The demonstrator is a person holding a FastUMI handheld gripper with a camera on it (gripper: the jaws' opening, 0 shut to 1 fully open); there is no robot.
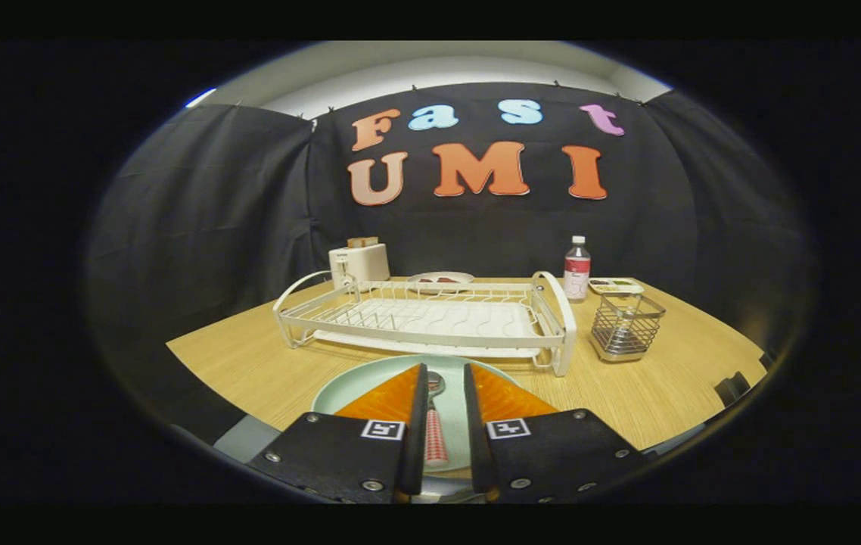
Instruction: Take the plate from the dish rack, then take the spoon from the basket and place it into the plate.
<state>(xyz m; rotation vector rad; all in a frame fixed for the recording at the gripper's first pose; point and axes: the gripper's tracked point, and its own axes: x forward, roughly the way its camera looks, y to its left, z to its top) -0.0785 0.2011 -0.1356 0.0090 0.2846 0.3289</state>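
Lying on the one pale green plate (370, 378) is a single spoon (435, 424), its bowl pointing toward the rack and its red-patterned handle running back between the two fingers of the gripper (442, 378). The fingers stand a little apart on either side of the spoon, with a gap showing on both sides, so the claw is spread rather than pinching it. The plate sits on the wooden table (249, 363), just in front of one white dish rack (430, 318), which holds no dishes. To the right of the rack stands one wire basket (626, 327), and behind it one small bottle (576, 269) and a shallow tray (616, 285). Behind the rack are one white toaster (359, 263) and another plate (441, 281), partly hidden by the rack's wires.
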